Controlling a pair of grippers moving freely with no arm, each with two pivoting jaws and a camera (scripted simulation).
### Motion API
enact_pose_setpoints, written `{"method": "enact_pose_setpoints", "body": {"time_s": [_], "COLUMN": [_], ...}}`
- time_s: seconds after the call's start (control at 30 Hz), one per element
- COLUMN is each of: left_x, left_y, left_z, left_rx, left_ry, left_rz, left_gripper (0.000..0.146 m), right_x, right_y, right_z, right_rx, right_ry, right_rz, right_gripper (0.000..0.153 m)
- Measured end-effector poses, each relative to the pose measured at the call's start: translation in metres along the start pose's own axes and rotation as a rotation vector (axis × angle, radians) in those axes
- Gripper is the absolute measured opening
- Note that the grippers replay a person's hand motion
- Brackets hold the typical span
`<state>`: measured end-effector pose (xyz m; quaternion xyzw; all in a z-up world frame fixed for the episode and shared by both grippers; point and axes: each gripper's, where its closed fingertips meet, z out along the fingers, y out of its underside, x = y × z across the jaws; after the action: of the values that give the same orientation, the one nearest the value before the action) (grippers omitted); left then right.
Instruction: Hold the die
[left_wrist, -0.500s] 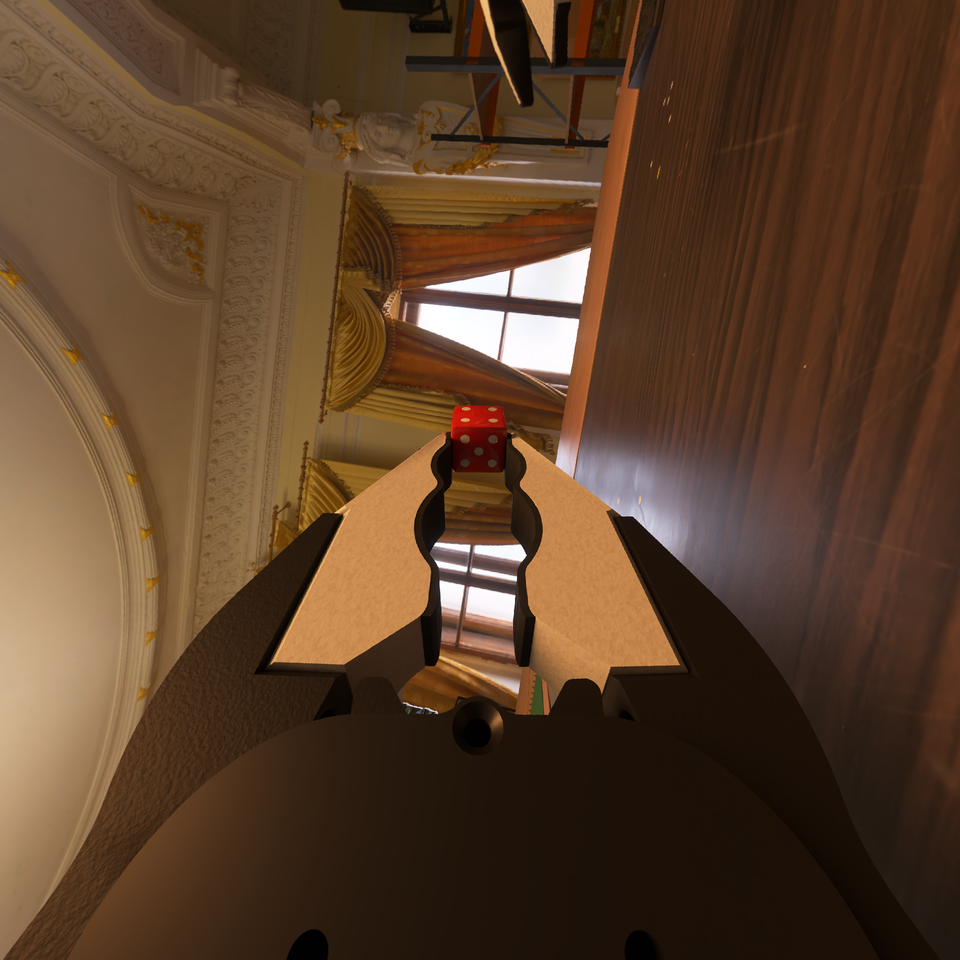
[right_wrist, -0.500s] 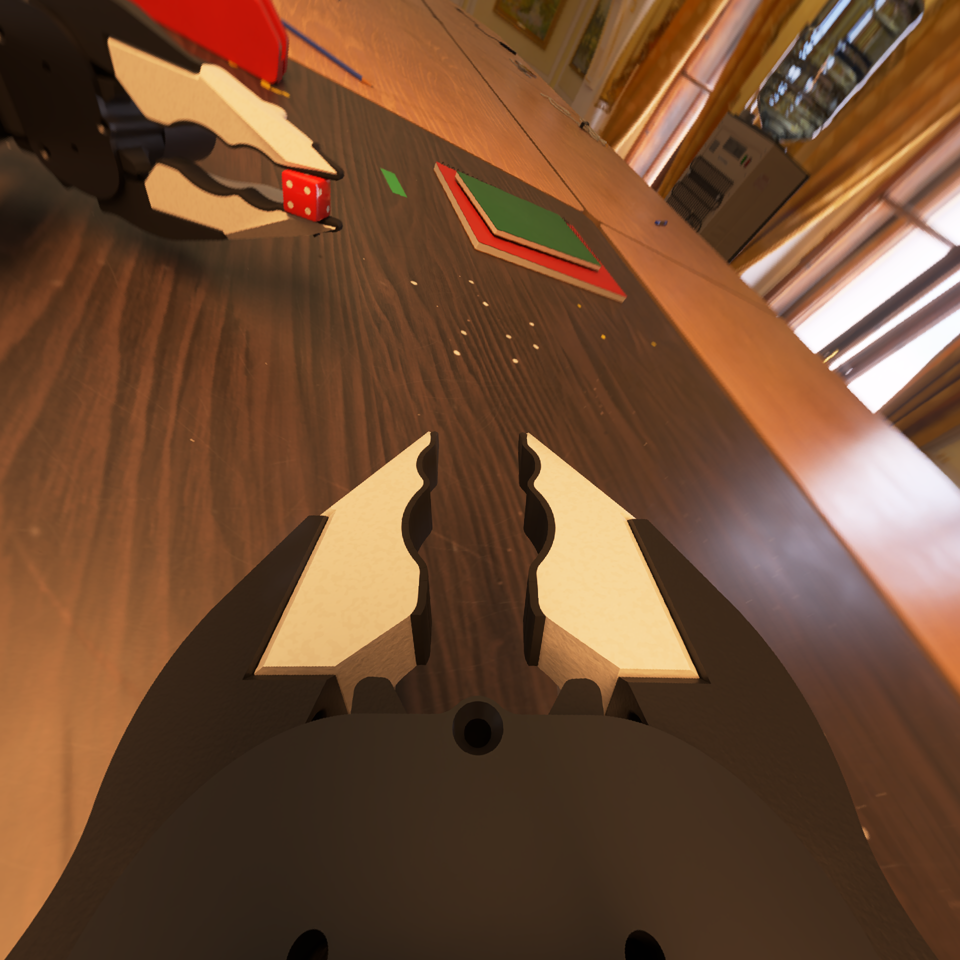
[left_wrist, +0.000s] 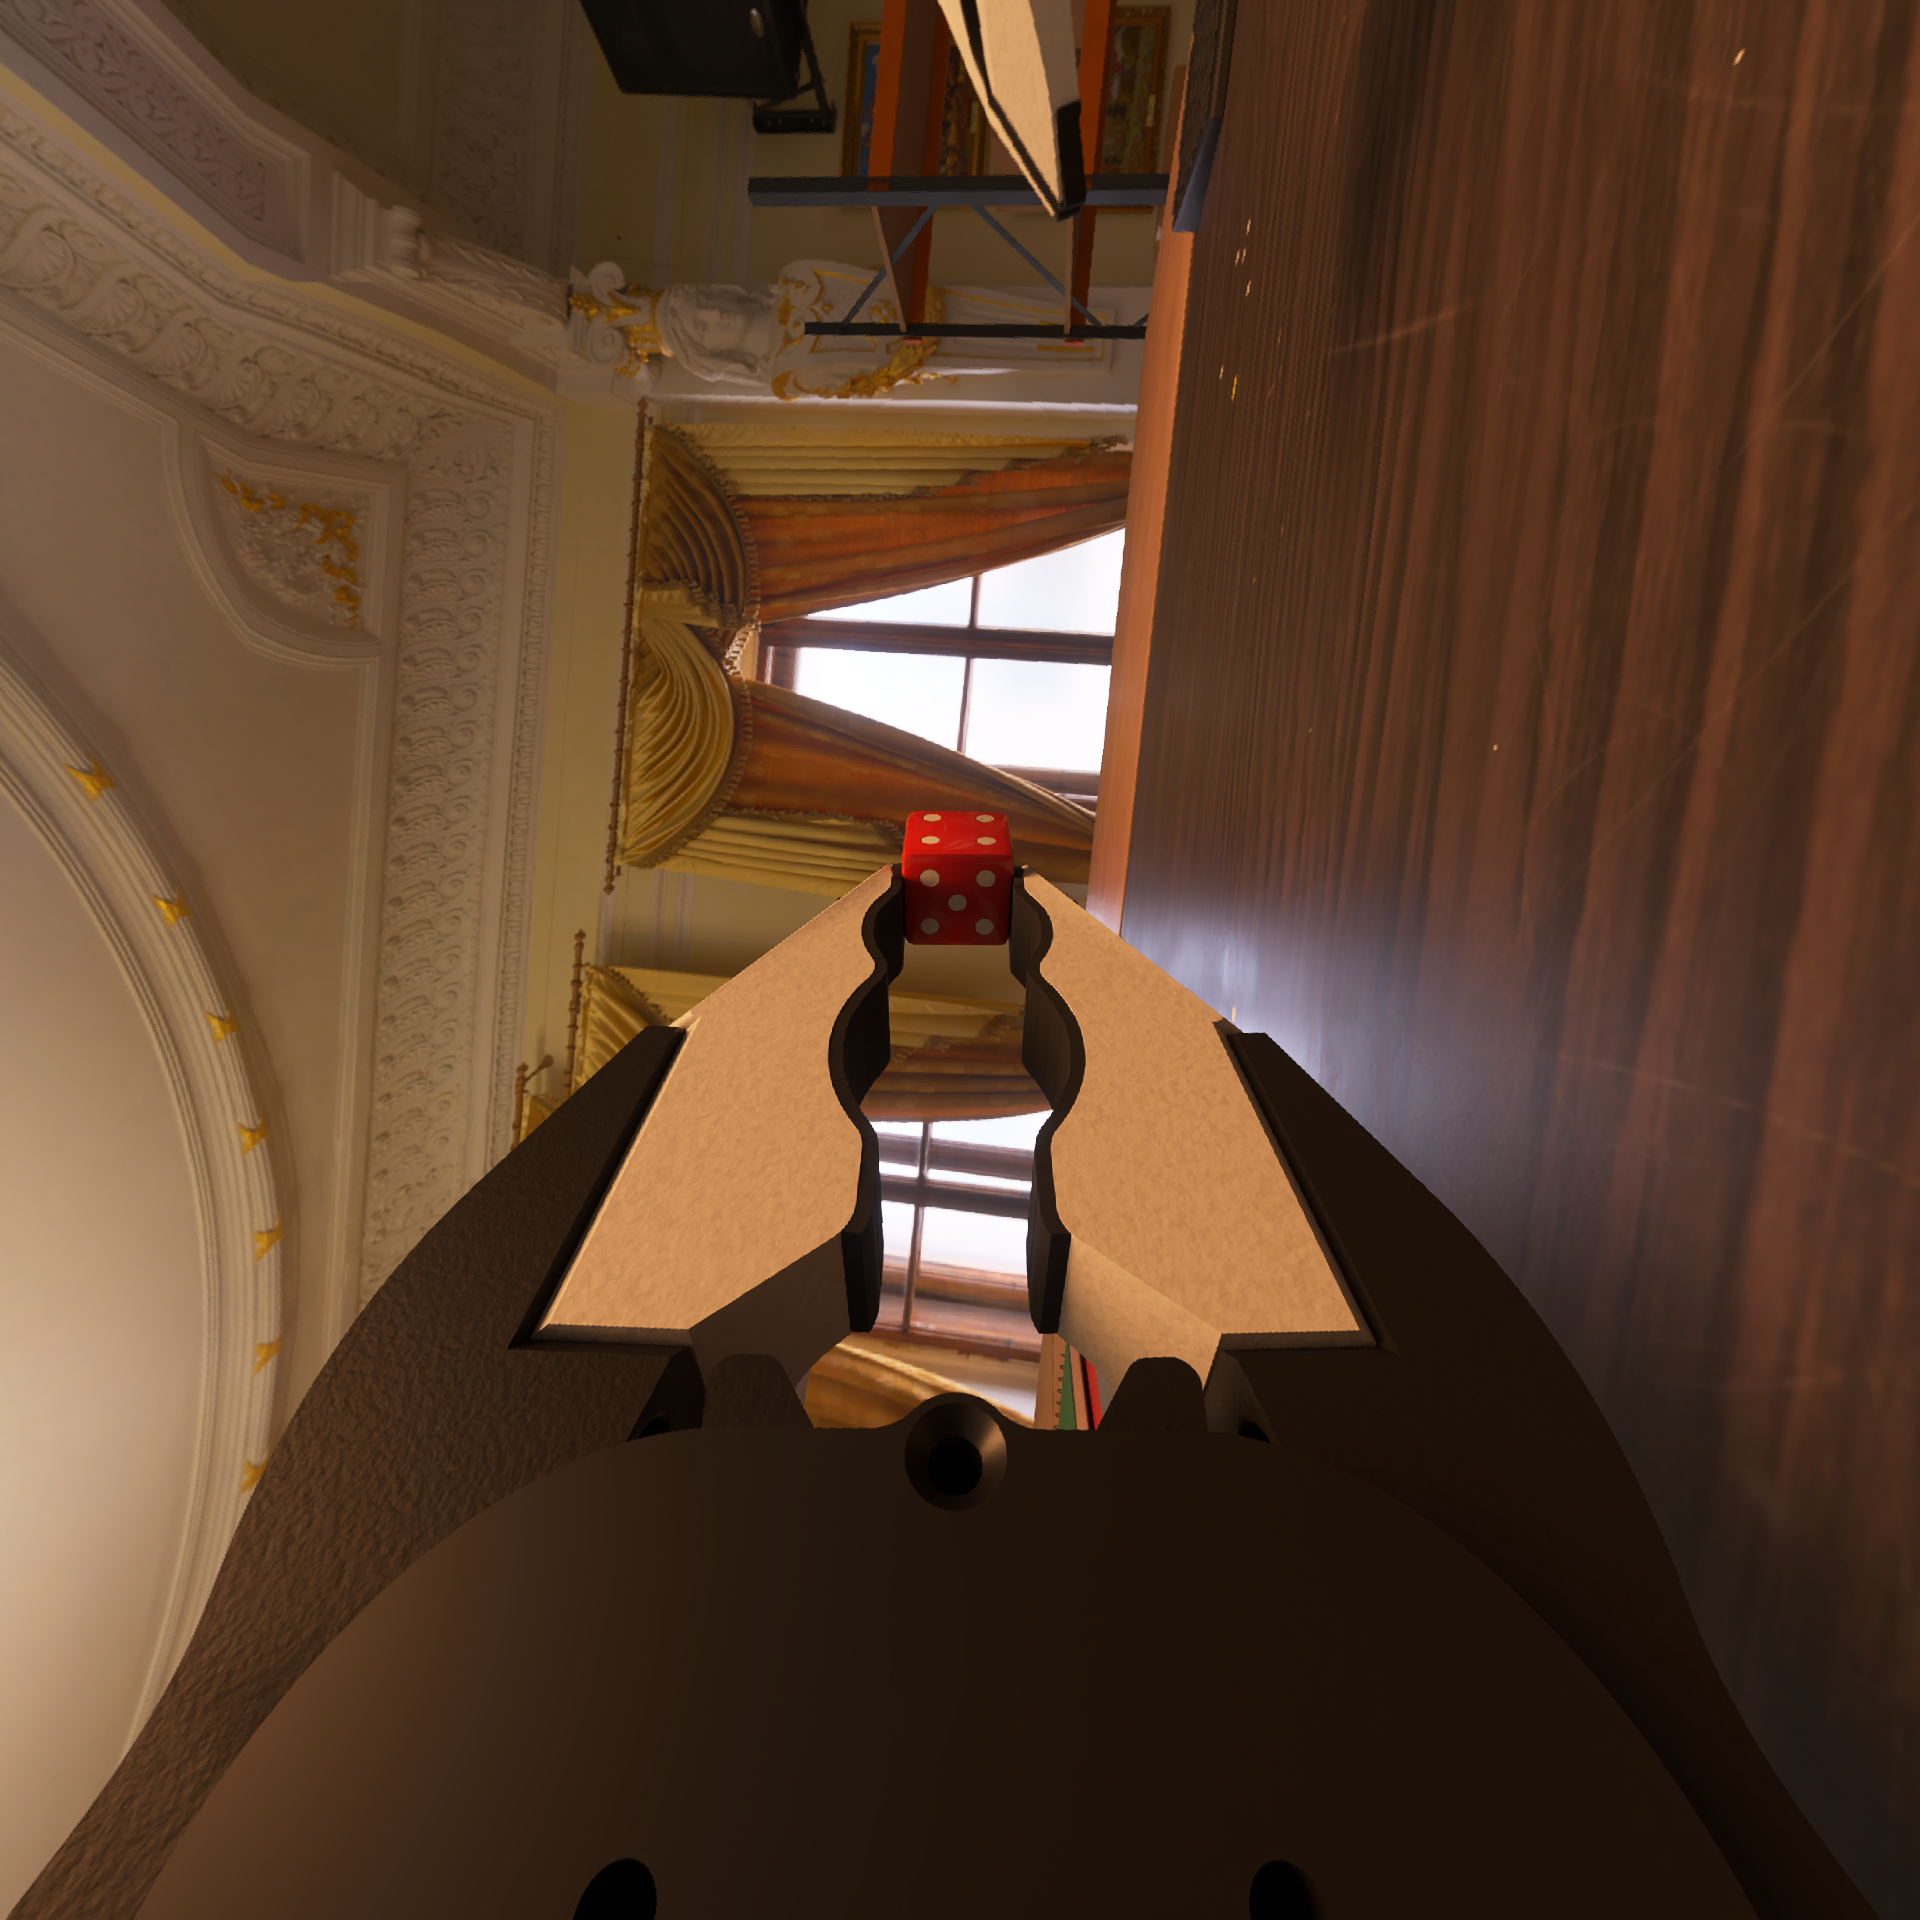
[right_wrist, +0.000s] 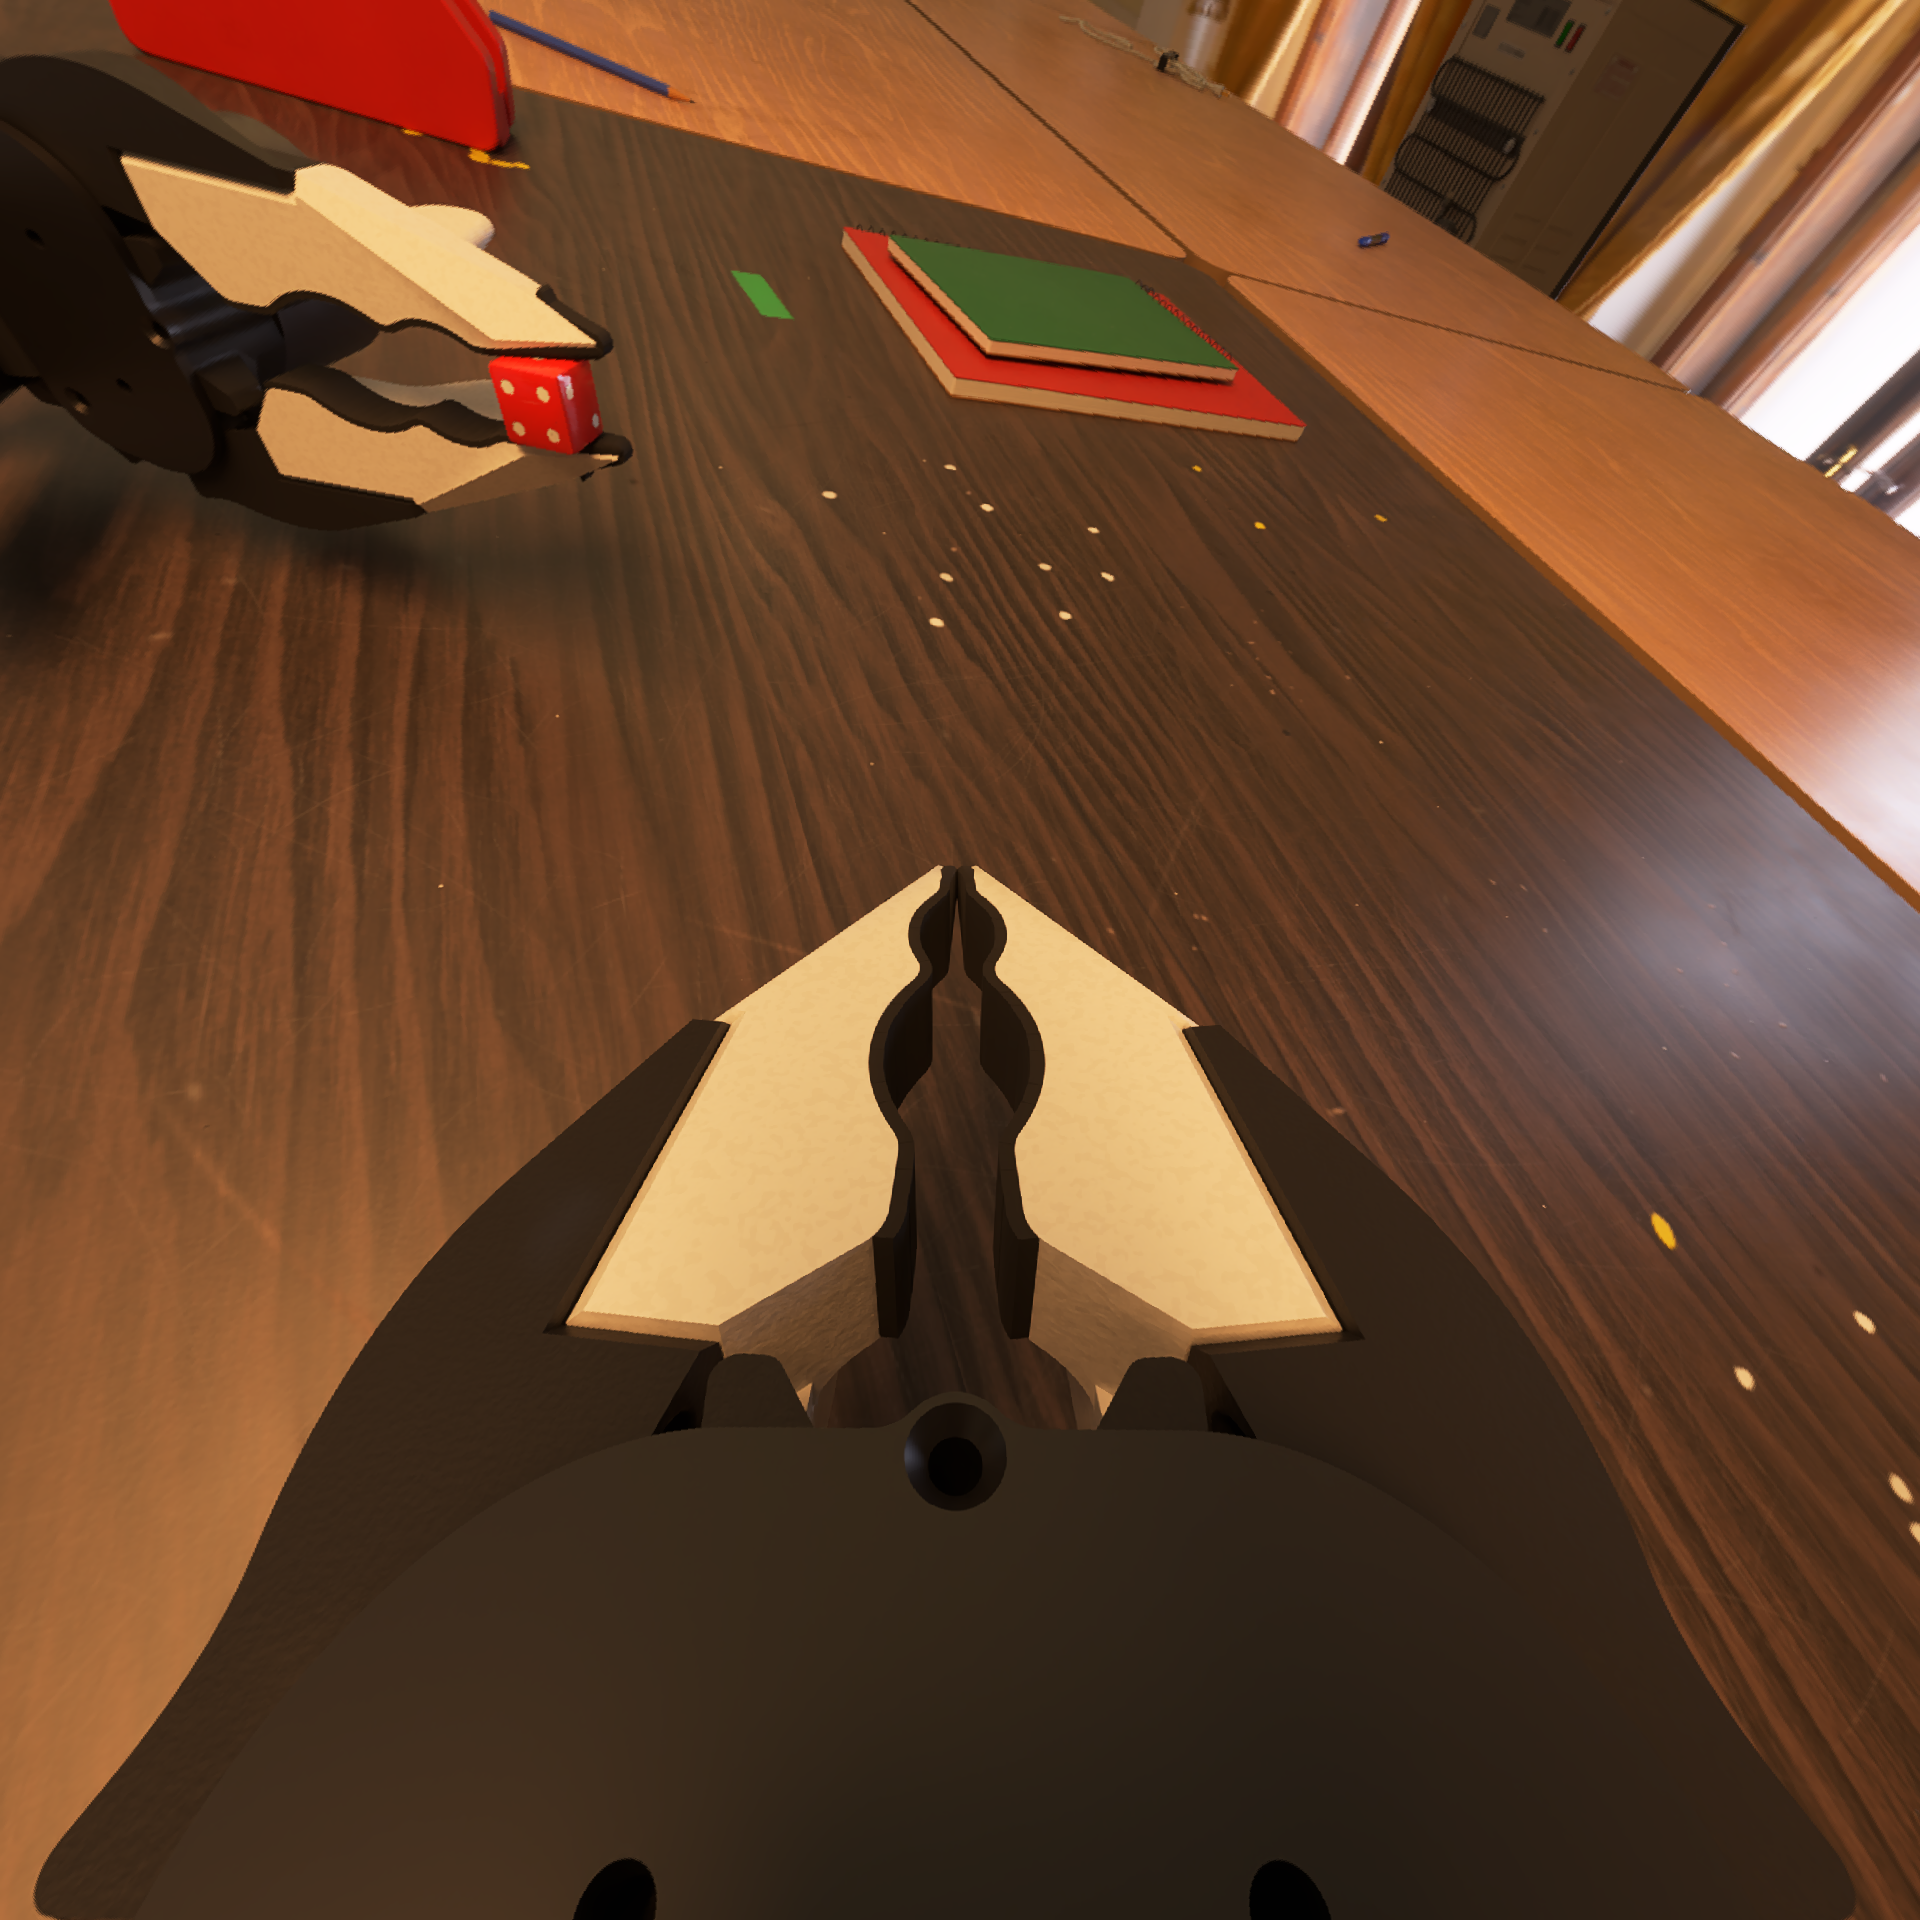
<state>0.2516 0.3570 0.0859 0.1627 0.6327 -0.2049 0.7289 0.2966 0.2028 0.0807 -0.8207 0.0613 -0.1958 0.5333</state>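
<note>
Between the tips of the left tool (left_wrist: 957, 883) sits the red die (left_wrist: 957, 879), pinched on two sides and lifted clear of the dark tabletop (left_wrist: 1558, 935). From the right wrist view that left tool (right_wrist: 592, 400) lies on its side, one finger above the other, with the die (right_wrist: 548, 403) clamped at the very front. Nearer the camera, the right tool (right_wrist: 957, 878) has its tips pressed together with nothing between them, low over the tabletop (right_wrist: 520, 779). Farther back, a green notebook (right_wrist: 1060, 307) lies on a red one (right_wrist: 1132, 400), a small green tag (right_wrist: 762, 293) beside them, and a red block (right_wrist: 332, 52) stands behind the left tool.
</note>
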Motion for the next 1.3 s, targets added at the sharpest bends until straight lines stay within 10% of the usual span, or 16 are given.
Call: {"method": "enact_pose_setpoints", "body": {"time_s": [1.3], "left_x": [0.008], "left_y": [0.009], "left_z": [0.002], "left_rx": [-0.028], "left_ry": [0.046], "left_rz": [-0.112], "left_gripper": [0.019], "right_x": [0.024], "right_y": [-0.001], "right_z": [-0.005], "right_rx": [-0.01], "right_ry": [0.217], "right_rz": [-0.114], "right_gripper": [0.0]}}
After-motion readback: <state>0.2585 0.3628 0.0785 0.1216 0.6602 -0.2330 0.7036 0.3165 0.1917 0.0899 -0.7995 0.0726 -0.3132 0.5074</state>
